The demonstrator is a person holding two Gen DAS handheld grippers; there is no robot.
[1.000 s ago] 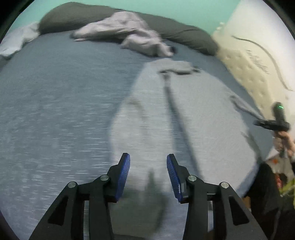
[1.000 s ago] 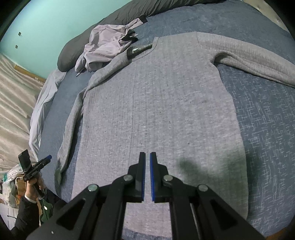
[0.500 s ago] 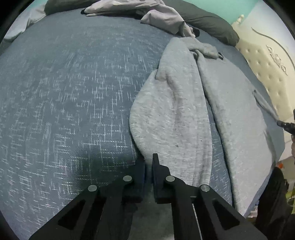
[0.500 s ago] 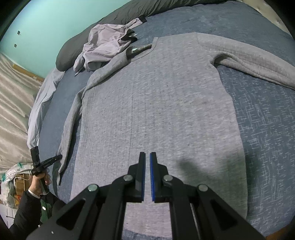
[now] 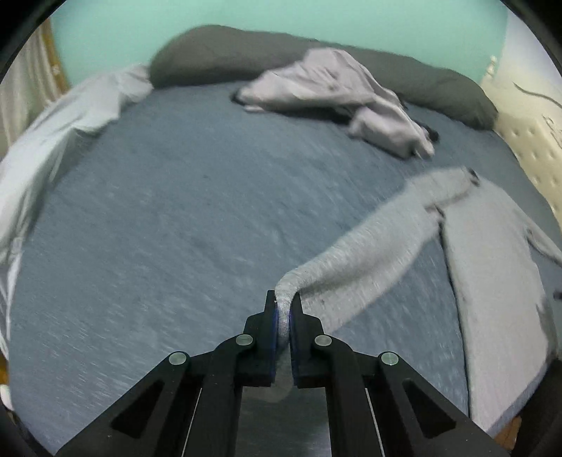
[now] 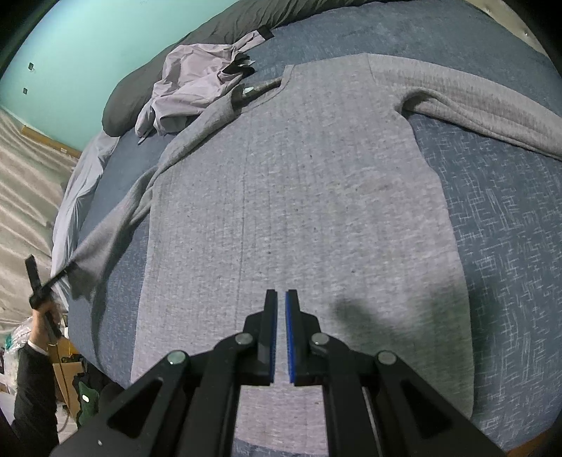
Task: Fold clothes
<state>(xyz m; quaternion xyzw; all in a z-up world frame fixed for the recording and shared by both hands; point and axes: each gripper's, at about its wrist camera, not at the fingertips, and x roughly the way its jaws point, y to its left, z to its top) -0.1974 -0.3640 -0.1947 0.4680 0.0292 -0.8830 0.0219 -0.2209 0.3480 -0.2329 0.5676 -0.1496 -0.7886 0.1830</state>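
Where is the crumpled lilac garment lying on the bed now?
In the right wrist view the lilac garment lies upper left, against the dark pillow, just beyond the grey sweater collar.

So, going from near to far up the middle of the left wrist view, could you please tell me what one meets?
Left claw shut on the grey sweater's sleeve → bare blue bedspread → crumpled lilac garment → dark grey pillow → turquoise wall.
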